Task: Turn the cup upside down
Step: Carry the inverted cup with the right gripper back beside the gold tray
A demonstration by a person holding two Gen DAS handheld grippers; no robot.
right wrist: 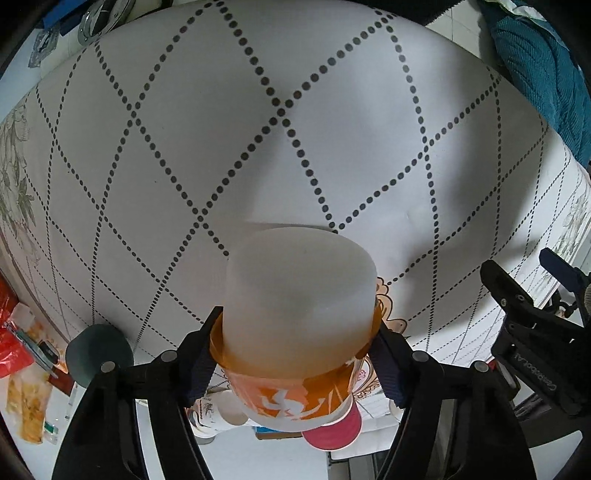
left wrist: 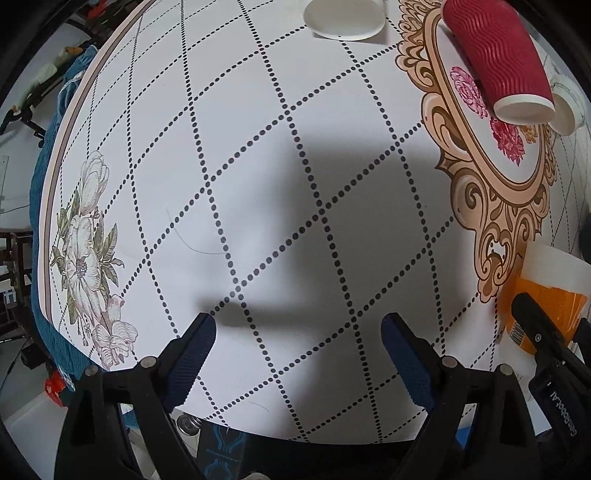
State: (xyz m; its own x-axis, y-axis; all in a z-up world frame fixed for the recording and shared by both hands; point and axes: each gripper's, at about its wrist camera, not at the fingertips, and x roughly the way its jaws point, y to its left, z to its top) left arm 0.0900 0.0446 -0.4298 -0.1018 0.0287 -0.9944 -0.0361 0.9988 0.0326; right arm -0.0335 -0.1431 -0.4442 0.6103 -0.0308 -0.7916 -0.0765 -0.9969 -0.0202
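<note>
In the right wrist view we see the cup (right wrist: 295, 332), frosted white with an orange printed band, low in the centre of the frame, pinched at that band between the two fingers of the right gripper (right wrist: 295, 354). Its closed flat end faces away from the camera, over the table (right wrist: 332, 129) with its dotted diamond pattern. Below the cup, at the bottom centre, a red cup (right wrist: 334, 430) shows partly behind it, and a white cup (right wrist: 225, 410) sits just left of that. A dark green disc (right wrist: 98, 354) lies at the lower left.

In the left wrist view the same cup (left wrist: 543, 288) appears at the right edge, with the right gripper's black body in front of it. The left gripper (left wrist: 299, 332) at the bottom centre has its fingers spread wide, with only tabletop between them. At the upper right the red cup (left wrist: 495, 59) lies on its side on the ornate gold-framed print, a white cup (left wrist: 567, 107) just beside it. A white plate (left wrist: 343, 18) sits at the top centre.
</note>
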